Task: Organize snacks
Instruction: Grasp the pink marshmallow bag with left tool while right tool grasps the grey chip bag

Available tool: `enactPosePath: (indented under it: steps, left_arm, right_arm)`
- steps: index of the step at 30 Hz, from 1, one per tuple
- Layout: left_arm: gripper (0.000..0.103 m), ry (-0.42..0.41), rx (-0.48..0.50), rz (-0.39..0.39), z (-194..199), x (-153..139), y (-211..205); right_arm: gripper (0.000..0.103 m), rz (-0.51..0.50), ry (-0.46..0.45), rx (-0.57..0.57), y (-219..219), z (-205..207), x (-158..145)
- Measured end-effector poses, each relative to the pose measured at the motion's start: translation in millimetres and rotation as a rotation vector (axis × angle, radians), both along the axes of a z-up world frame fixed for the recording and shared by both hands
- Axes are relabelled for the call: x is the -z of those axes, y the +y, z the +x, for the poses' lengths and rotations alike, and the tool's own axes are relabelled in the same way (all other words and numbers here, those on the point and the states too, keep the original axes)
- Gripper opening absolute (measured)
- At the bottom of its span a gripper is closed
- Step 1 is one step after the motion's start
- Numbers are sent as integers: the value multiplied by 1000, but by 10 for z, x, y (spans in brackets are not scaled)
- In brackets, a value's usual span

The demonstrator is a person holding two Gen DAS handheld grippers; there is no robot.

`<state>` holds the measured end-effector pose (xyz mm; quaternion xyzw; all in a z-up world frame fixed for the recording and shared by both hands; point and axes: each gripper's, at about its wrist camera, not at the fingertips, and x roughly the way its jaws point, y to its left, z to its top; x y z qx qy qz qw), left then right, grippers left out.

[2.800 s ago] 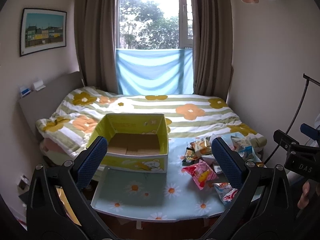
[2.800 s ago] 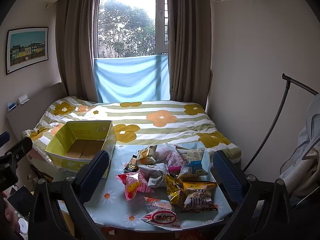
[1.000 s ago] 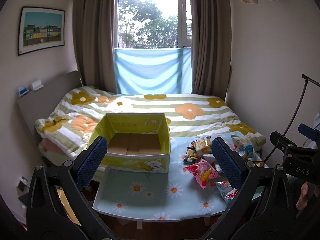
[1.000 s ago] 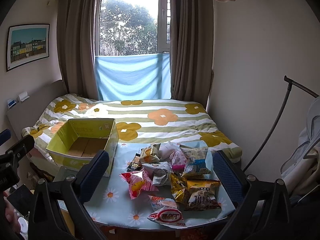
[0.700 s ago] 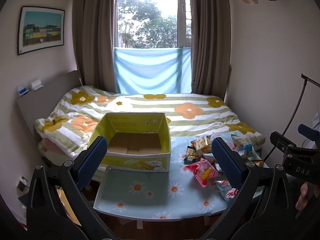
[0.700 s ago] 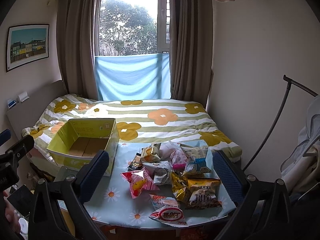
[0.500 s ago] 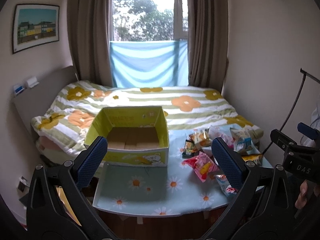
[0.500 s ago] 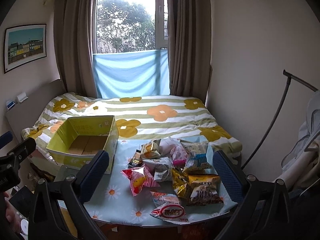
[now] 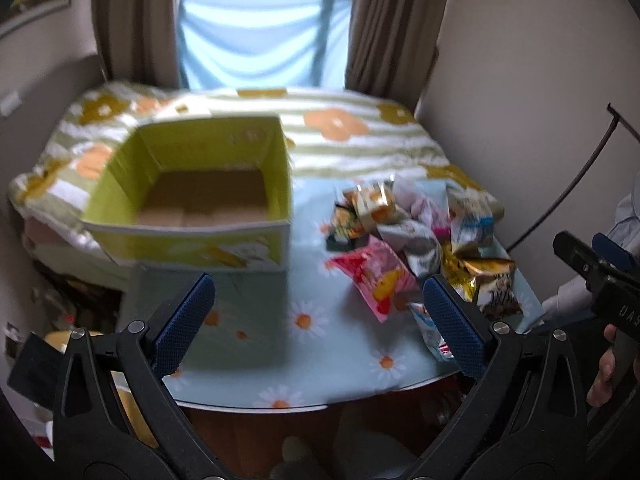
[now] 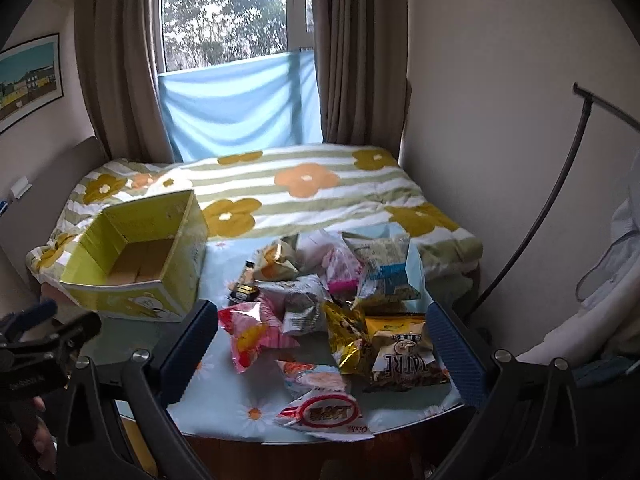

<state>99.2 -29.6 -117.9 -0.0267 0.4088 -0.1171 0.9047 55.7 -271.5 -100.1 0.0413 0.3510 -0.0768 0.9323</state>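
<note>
An empty yellow-green cardboard box (image 9: 200,196) (image 10: 136,264) stands open on the left of a small table with a daisy cloth (image 9: 304,344) (image 10: 240,408). A heap of snack bags (image 9: 416,236) (image 10: 340,300) lies on its right half, among them a pink bag (image 9: 376,280) (image 10: 252,332), a brown and yellow bag (image 10: 404,352) and a white and red pack (image 10: 324,412) at the front edge. My left gripper (image 9: 320,320) hangs open over the table's front, holding nothing. My right gripper (image 10: 320,344) is open above the heap's near side, holding nothing.
A bed with a flowered, striped quilt (image 10: 304,188) lies directly behind the table, under a curtained window (image 10: 236,12). A thin black curved rod (image 10: 560,184) leans by the right wall. A hand (image 9: 604,372) holds the other gripper at the right edge of the left wrist view.
Both cameras have tipped downward and come closer to the table. The box and snacks now look larger, and the left wrist view is blurred by motion. Nothing on the table has moved.
</note>
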Motion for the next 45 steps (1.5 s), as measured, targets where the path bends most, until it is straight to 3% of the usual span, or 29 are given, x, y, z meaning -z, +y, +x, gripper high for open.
enactPosePath:
  steps: [5,12,17,31,36,39,40,45]
  left_arm:
    - [103,119,11,-19,378,370,-309]
    - [103,265,5,-24,860,894,-815]
    - [103,345,-55,-31,1149,1235,-1066]
    - [102,438,-185,-15,1441,1822,-1225]
    - [97,453,-195,-45,1500,1924,-1173]
    - [82,456,-181,-55,1513,1965,-1187]
    - [73,460,-173,-65,1517,1978,-1193]
    - [68,456,-165,-54,1483,1988,-1189]
  right_arm:
    - [103,48,65,-38,-250,394,272]
    - [103,151,214,-227,-492,1093,727]
    - [103,205,308,-342,-523,1517,1029]
    - [92,252,468,-514,-456,2070,1603]
    - [90,225,495,-542,-404,2141,1728]
    - [88,224,513,-562,-374,2180,1789]
    - [88,221,521,-573,-357,2192,1813]
    - [84,219,541,-592,-319,2239,1884]
